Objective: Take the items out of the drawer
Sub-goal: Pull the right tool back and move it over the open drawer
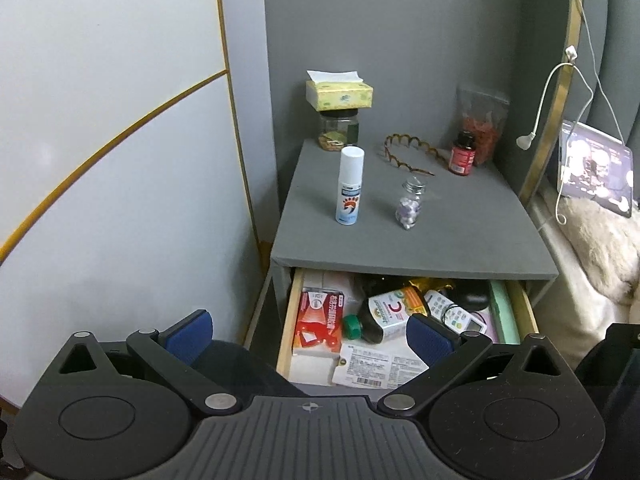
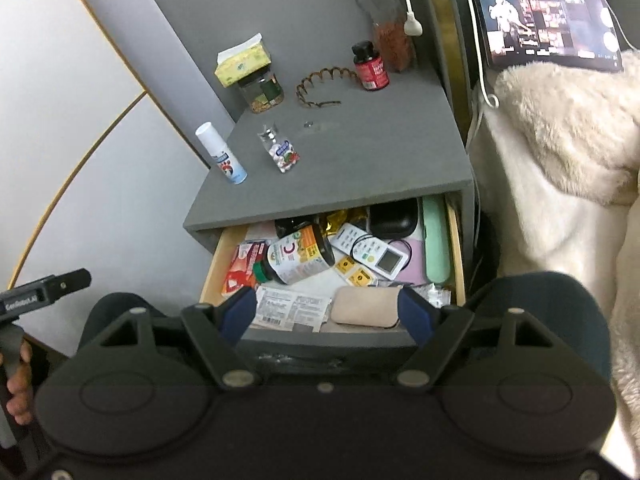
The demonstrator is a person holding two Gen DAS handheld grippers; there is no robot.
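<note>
The drawer (image 1: 286, 332) (image 2: 216, 264) of a grey nightstand stands pulled out and full. Inside lie a dark vitamin C bottle (image 1: 386, 314) (image 2: 298, 258) with a green cap, a red box (image 1: 320, 320) (image 2: 240, 266), a white remote (image 1: 456, 312) (image 2: 370, 250), a beige pouch (image 2: 366, 306), a mint green case (image 2: 436, 238) and paper packets (image 1: 380, 366). My left gripper (image 1: 310, 336) hovers open in front of the drawer's left half. My right gripper (image 2: 326, 308) is open above the drawer's front edge, with the pouch seen between its fingers.
On the nightstand top (image 1: 460, 240) stand a white spray bottle (image 1: 350, 186) (image 2: 222, 154), a small pill jar (image 1: 410, 204) (image 2: 280, 152), a hairband (image 1: 406, 152), a red-labelled bottle (image 1: 464, 154), a glass jar under a tissue box (image 1: 340, 94). Bedding (image 2: 560, 160) and a tablet (image 2: 544, 20) lie right.
</note>
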